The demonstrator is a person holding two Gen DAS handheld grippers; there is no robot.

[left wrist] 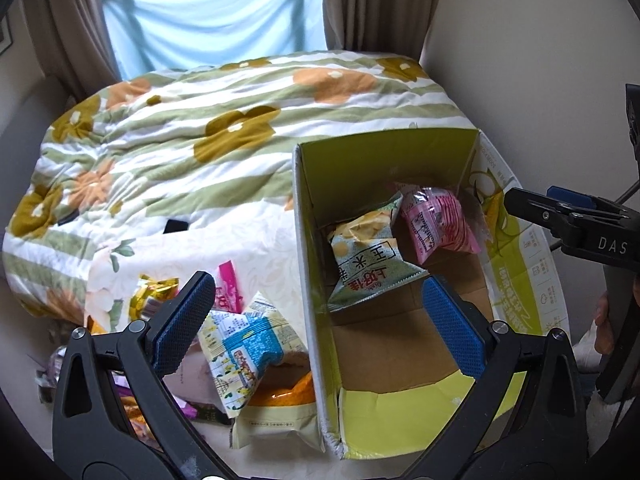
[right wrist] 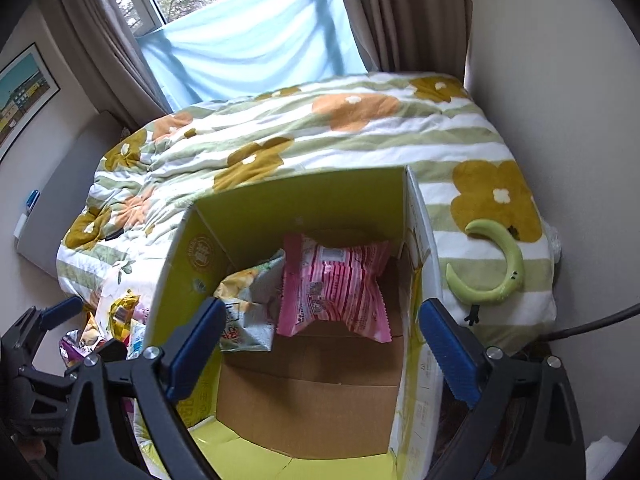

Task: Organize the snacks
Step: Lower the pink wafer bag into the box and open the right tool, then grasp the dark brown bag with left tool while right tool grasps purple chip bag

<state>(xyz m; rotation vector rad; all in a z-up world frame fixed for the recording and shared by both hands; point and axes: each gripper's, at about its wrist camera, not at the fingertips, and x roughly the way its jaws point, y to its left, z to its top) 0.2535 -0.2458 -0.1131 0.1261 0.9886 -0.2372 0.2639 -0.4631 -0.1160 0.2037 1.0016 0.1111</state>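
While both tongs, left (left wrist: 316,320) and right (right wrist: 320,344), hang wide apart holding nothing, loose snack packets (left wrist: 244,352) lie heaped just left of the green box (right wrist: 304,200) on the bed (left wrist: 168,128), with a pink packet (right wrist: 336,288) and a corn-snack bag (left wrist: 368,264) inside at its far end.

— What lies ahead of the right gripper (right wrist: 320,344)?
— An open cardboard box (right wrist: 308,400); its wide-apart blue fingers (right wrist: 448,352) straddle it, holding nothing. A pink snack packet (right wrist: 336,288) leans at the far end, a pale green packet (right wrist: 248,312) just left of it.
— And right?
— A green crescent (right wrist: 504,264) on the flowered quilt (right wrist: 360,136).
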